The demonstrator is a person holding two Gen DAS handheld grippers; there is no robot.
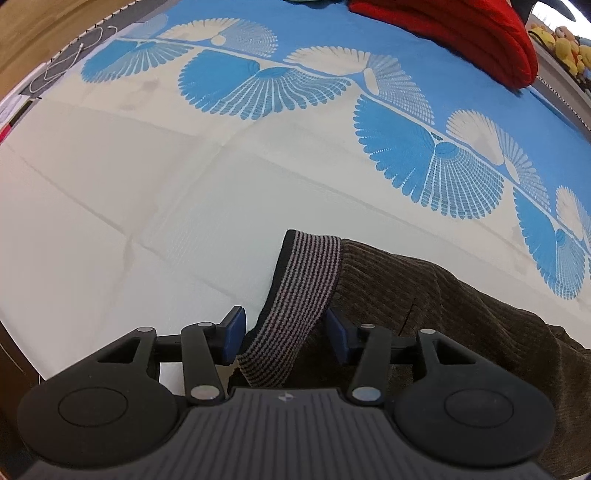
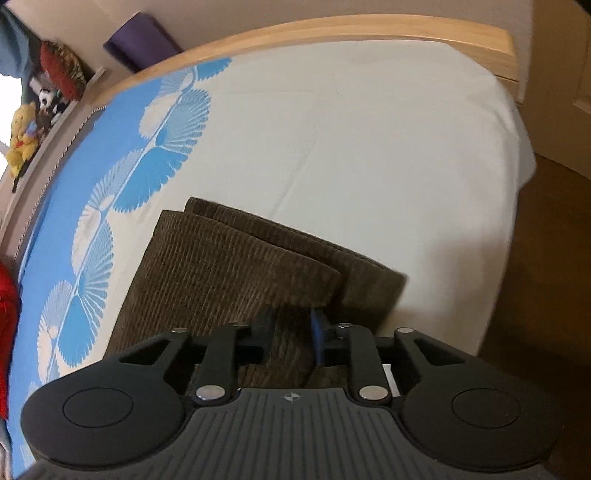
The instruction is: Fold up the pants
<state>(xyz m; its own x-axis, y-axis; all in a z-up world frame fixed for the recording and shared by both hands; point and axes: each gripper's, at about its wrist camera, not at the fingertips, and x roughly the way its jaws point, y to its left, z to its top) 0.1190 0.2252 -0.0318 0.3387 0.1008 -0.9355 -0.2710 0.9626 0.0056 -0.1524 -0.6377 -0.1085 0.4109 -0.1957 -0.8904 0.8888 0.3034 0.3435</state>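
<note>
Brown corduroy pants (image 1: 443,314) lie on the bed, with a striped grey-black waistband (image 1: 299,295) at their left end. In the left wrist view my left gripper (image 1: 286,332) straddles the waistband; its blue pads (image 1: 234,332) stand apart on either side of it, open. In the right wrist view the pants' legs (image 2: 236,266) lie stacked, one over the other. My right gripper (image 2: 291,332) is shut on a fold of the pants' fabric near the leg ends.
The bed sheet (image 1: 184,184) is white with a blue fan pattern (image 1: 406,147). A red cloth (image 1: 480,33) lies at the far side. Stuffed toys (image 2: 22,136) sit on a shelf. The wooden bed frame (image 2: 332,29) and the bed's edge over the brown floor (image 2: 535,258) are on the right.
</note>
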